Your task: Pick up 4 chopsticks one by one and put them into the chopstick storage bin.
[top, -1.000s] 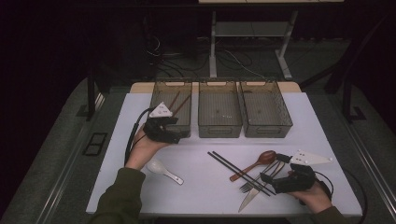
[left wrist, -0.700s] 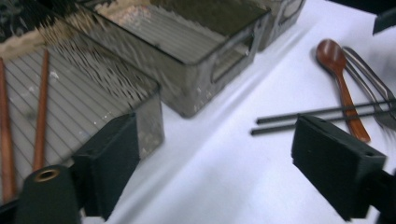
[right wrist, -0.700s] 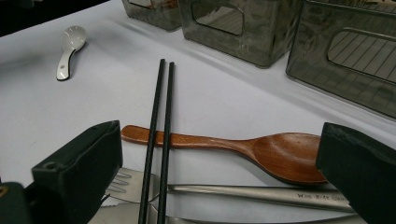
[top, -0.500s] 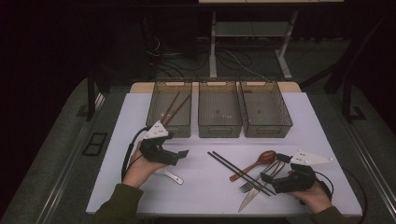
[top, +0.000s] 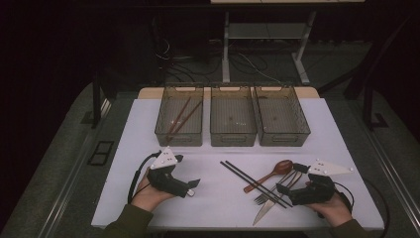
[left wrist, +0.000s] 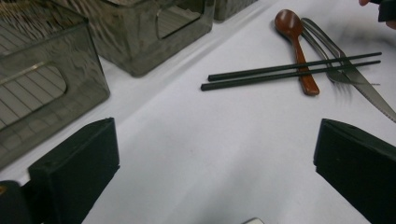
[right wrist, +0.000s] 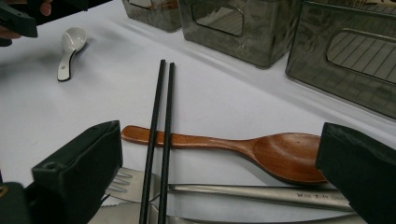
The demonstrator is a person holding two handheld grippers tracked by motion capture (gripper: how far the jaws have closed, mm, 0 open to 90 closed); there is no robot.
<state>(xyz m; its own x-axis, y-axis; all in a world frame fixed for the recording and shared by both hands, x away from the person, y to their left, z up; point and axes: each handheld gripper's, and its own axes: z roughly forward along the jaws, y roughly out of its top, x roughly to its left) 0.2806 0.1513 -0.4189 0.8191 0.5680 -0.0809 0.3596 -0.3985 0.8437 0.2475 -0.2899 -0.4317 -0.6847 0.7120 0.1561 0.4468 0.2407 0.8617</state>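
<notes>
Table [top: 327, 124]: white top, bearing everything listed. Bins, three, smoky clear plastic, in a row at the far side: left bin [top: 179, 115] holding brown chopsticks [top: 182, 119] that lie slanted inside; middle bin [top: 233, 115] and right bin [top: 281, 115], contents too small to tell. Left gripper [top: 194, 186]: held low over the near left part of the table, pointing toward the cutlery; jaws have just been opening and stand wide apart, with only bare table between them in the left gripper view. Right gripper [top: 283, 190]: held at the near right, just beside the cutlery pile; jaws wide apart, nothing clamped; in the right gripper view the pile lies in front of and between them. Black chopsticks [top: 252, 177]: a pair, side by side, laid slanted across the other pieces. Knife [top: 262, 212]: steel, lowest in the pile, tip toward the near edge. Fork [top: 267, 194]: steel, alongside the knife, under the black chopsticks. Wooden spoon [top: 271, 173]: reddish brown, handle passing under the black chopsticks, bowl toward the bins. White spoon [right wrist: 70, 49]: small, ceramic-looking, lying alone beside the left gripper, well apart from the pile.
</notes>
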